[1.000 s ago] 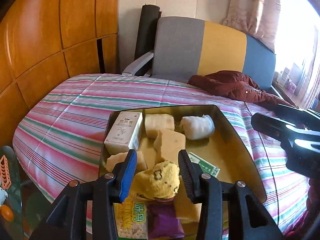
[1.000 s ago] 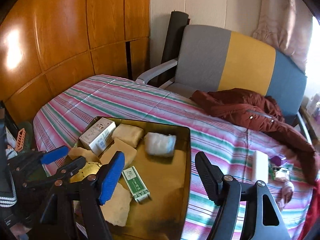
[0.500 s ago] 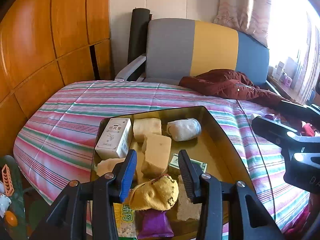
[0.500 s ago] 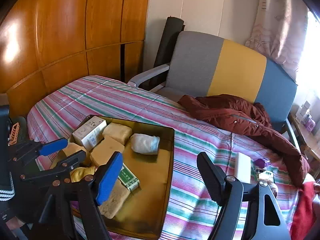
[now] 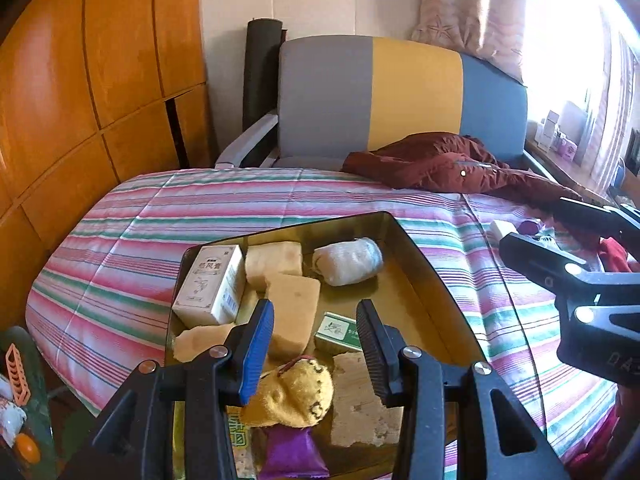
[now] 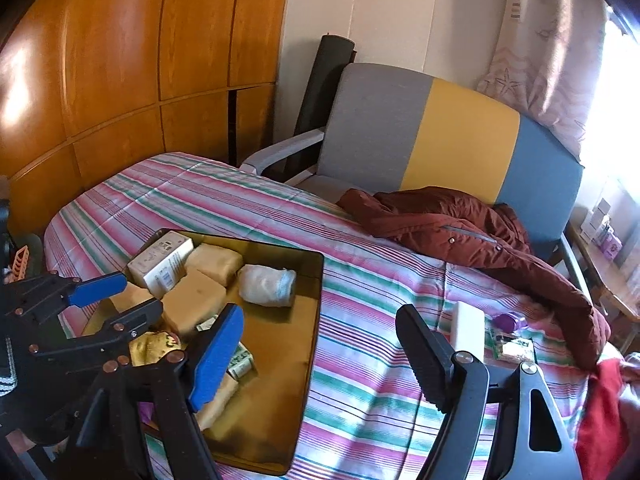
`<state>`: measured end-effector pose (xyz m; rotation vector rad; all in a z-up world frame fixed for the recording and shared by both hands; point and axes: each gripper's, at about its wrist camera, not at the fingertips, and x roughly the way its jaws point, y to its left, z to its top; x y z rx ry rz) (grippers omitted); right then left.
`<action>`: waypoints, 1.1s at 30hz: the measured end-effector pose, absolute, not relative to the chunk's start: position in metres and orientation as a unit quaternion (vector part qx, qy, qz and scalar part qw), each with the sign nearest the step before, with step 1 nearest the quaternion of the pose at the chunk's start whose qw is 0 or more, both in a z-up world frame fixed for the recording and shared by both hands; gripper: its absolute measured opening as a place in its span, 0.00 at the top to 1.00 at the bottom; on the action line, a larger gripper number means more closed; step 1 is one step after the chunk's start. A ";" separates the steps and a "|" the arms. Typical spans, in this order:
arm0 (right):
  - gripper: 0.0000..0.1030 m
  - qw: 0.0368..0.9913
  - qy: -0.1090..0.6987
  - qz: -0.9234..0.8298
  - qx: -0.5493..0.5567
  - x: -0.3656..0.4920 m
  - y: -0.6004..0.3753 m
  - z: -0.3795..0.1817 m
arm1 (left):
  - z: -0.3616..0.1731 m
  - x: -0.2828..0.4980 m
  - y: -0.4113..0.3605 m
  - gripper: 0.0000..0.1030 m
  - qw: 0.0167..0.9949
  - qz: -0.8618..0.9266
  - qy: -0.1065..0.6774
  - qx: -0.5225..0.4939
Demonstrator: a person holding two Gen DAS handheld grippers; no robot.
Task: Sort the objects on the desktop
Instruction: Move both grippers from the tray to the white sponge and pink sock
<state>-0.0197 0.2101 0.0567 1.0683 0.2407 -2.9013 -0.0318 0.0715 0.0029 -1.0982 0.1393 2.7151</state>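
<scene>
Sorting, tray (image 5: pixel 424 264) loaded: left claw (image 5: pixel 316 336) parted, empty above yellow sock (image 5: pixel 296 392); right claw (image 6: pixel 320 352) widening, empty—next, approach white block (image 6: pixel 466 328) squarely.

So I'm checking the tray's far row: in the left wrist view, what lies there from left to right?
White box → tan sponge block → rolled white sock.

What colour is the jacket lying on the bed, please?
Dark red jacket, clearest in the right wrist view.
</scene>
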 end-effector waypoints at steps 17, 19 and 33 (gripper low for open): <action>0.11 -0.081 -0.003 -0.913 0.399 -0.028 0.341 0.022 | 0.005 -0.040 0.148 0.58 0.184 0.907 0.081 -0.369; 0.11 -0.100 -0.018 -0.909 0.404 -0.028 0.366 0.018 | 0.006 -0.041 0.159 0.58 0.195 0.905 0.087 -0.368; 0.11 -0.208 -0.170 -0.867 0.420 -0.016 0.538 -0.013 | 0.005 -0.052 0.230 0.57 0.263 0.880 0.103 -0.382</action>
